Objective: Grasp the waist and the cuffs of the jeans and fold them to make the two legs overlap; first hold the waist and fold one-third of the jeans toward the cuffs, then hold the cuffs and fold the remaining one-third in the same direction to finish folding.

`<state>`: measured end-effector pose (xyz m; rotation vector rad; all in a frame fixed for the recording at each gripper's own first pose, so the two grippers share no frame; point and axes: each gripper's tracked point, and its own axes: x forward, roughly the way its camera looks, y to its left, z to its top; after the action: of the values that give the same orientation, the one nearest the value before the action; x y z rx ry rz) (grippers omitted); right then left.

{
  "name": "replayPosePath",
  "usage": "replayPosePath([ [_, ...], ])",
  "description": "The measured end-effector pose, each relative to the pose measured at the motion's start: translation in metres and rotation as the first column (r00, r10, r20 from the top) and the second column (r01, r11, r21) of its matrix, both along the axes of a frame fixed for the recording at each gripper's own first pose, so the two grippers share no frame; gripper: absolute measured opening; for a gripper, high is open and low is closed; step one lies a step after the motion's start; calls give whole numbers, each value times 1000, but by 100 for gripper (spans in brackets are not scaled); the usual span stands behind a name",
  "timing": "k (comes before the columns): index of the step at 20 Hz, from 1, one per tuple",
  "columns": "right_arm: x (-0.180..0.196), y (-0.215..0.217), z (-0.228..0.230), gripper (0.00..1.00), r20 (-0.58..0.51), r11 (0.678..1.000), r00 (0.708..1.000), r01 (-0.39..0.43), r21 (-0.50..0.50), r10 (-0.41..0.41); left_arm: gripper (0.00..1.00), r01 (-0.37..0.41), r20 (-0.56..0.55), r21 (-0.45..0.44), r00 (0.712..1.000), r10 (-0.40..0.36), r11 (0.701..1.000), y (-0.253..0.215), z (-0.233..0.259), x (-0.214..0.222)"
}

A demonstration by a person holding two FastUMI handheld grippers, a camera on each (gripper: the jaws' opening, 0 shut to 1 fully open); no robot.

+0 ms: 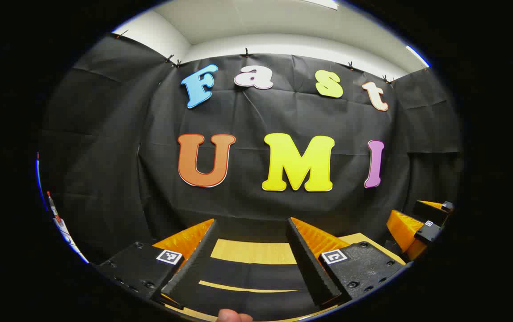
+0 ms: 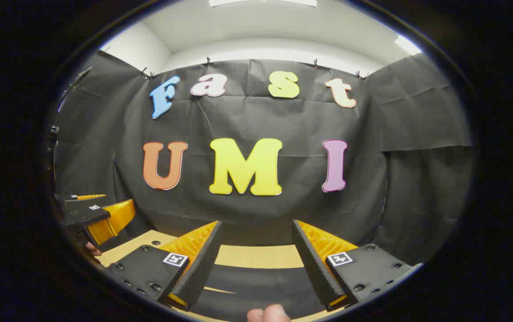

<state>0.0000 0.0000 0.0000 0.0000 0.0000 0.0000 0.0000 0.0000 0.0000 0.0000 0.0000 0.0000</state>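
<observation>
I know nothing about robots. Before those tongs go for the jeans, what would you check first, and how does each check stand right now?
1. Left tongs open: ok, fingers apart with nothing between them.
2. Right tongs open: ok, also empty.
3. Tongs aimed at the work: not ok, both point at the booth wall rather than down at the table.
4. Garment located: cannot tell; a dark cloth lies on the table below the fingers, probably the jeans.
5. Waist and cuffs identified: cannot tell.
6. Tongs apart from each other: ok, side by side with a gap.
</observation>
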Motion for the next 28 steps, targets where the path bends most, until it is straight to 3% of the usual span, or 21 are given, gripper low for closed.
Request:
replayPosePath([
  [9,21,4,-1,96,1,1000,1000,-5,-11,5,100,-2,16,23,1000,2,1000,4,0,18],
  [12,29,5,2,96,7,1000,1000,-13,-15,13,97,-11,23,19,1000,11,1000,6,0,24],
  [20,38,-16,-9,97,-27,1000,1000,-1,-6,1,97,-12,-10,7,1000,12,1000,3,-15,34],
  [24,40,-46,-21,96,-69,1000,998,-15,-19,14,97,-17,-73,-7,997,16,1000,5,-34,36],
  [28,38,-119,-47,96,-146,999,989,23,-25,-27,97,-91,-133,-23,987,87,996,28,-55,32],
])
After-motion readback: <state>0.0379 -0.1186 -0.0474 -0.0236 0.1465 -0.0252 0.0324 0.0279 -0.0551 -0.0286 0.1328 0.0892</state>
